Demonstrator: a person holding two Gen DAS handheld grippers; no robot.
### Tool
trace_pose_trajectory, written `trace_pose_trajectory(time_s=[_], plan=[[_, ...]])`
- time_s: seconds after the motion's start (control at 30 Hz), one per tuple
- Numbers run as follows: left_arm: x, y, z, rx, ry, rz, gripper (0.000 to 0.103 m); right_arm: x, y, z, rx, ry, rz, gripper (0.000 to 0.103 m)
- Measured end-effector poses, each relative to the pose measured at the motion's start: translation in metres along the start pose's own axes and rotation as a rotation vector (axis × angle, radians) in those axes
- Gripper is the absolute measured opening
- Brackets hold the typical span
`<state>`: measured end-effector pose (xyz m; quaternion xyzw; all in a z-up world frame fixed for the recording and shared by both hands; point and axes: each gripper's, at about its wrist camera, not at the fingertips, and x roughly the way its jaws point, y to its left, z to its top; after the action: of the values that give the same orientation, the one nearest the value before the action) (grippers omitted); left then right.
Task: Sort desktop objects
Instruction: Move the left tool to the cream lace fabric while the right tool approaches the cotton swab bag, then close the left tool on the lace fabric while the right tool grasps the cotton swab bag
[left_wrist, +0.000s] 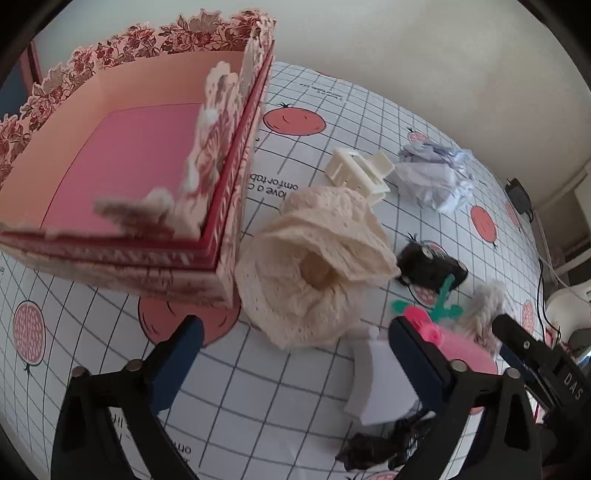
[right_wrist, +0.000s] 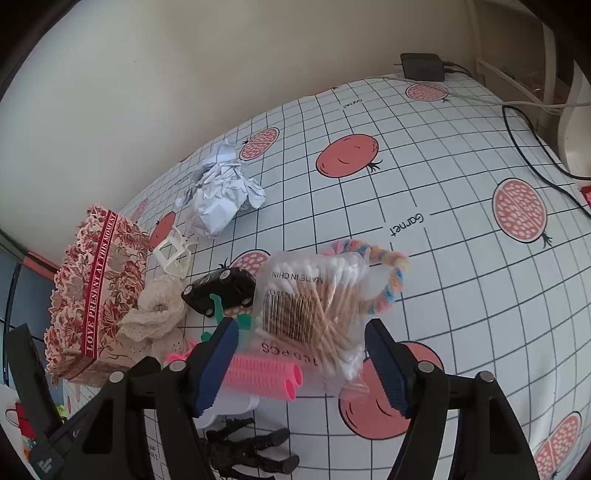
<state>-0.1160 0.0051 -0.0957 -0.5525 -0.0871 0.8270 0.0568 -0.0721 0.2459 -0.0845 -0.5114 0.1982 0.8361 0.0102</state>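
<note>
Table: covered with a white grid cloth (right_wrist: 424, 166) printed with red fruit; the things to sort lie scattered in a cluster beside the box
Box: a pink box with red flower print (left_wrist: 122, 162) stands at the left, open at the top, its pink floor bare where visible
Left gripper (left_wrist: 295, 354): jaws wide open, nothing between the pads; it hangs tilted down over the cream lace cloth (left_wrist: 314, 273), which lies crumpled just beside the box corner
Right gripper (right_wrist: 301, 354): jaws partly open, pads not pressing on anything; the bag of cotton swabs (right_wrist: 310, 306) lies between and ahead of them on the table
Pink tubes: 2 ribbed pink tubes (right_wrist: 258, 376) lie side by side just beside the right gripper's left finger, partly under the bag
Toy car: a black toy car (right_wrist: 221, 291) sits between the lace cloth and the bag
Pastel ring: a fluffy pastel ring (right_wrist: 391, 280) lies partly under the bag's far edge
Crumpled paper: a white ball of paper (right_wrist: 221, 195) lies farther back, near a cream plastic clip (right_wrist: 173, 251)
Black figure: a dark toy figure (right_wrist: 251, 450) lies near the bottom edge, details unclear
</note>
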Motion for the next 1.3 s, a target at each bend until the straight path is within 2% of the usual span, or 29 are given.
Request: trace_pose_trajectory(time_s=[0.1, 0.2, 0.37, 0.77, 0.9, 0.97, 1.1, 1.13, 1.17, 1.3], plan=[[0.002, 0.002, 0.006, -0.013, 0.001, 0.001, 0.096, 0.006, 0.001, 0.001, 0.005, 0.006, 0.001, 0.069], [0.013, -0.005, 0.006, -0.031, 0.014, 0.003, 0.095, 0.011, 0.000, 0.001, 0.015, 0.019, 0.004, 0.063], [0.020, -0.009, 0.003, -0.064, 0.050, 0.028, 0.078, 0.012, 0.000, 0.000, 0.016, 0.029, 0.003, 0.059], [0.022, -0.018, 0.004, -0.102, 0.021, 0.122, 0.065, 0.015, 0.002, 0.000, 0.003, 0.032, -0.016, 0.052], [0.017, -0.016, 0.000, -0.118, -0.002, 0.150, 0.051, 0.014, 0.001, -0.001, 0.018, 0.022, -0.031, 0.044], [0.016, -0.016, -0.001, -0.123, -0.012, 0.144, 0.042, 0.013, 0.001, -0.003, 0.023, 0.022, -0.037, 0.040], [0.015, -0.010, 0.002, -0.130, -0.012, 0.117, 0.032, 0.010, 0.004, -0.002, 0.033, 0.023, -0.044, 0.028], [0.015, -0.008, 0.003, -0.141, -0.010, 0.102, 0.024, 0.009, 0.005, -0.002, 0.030, 0.024, -0.050, 0.024], [0.015, -0.005, 0.004, -0.154, -0.005, 0.084, 0.021, 0.009, 0.007, -0.002, 0.025, 0.027, -0.055, 0.022], [0.015, 0.000, 0.004, -0.178, 0.017, 0.033, 0.014, 0.005, 0.010, -0.004, 0.020, 0.045, -0.053, 0.017]])
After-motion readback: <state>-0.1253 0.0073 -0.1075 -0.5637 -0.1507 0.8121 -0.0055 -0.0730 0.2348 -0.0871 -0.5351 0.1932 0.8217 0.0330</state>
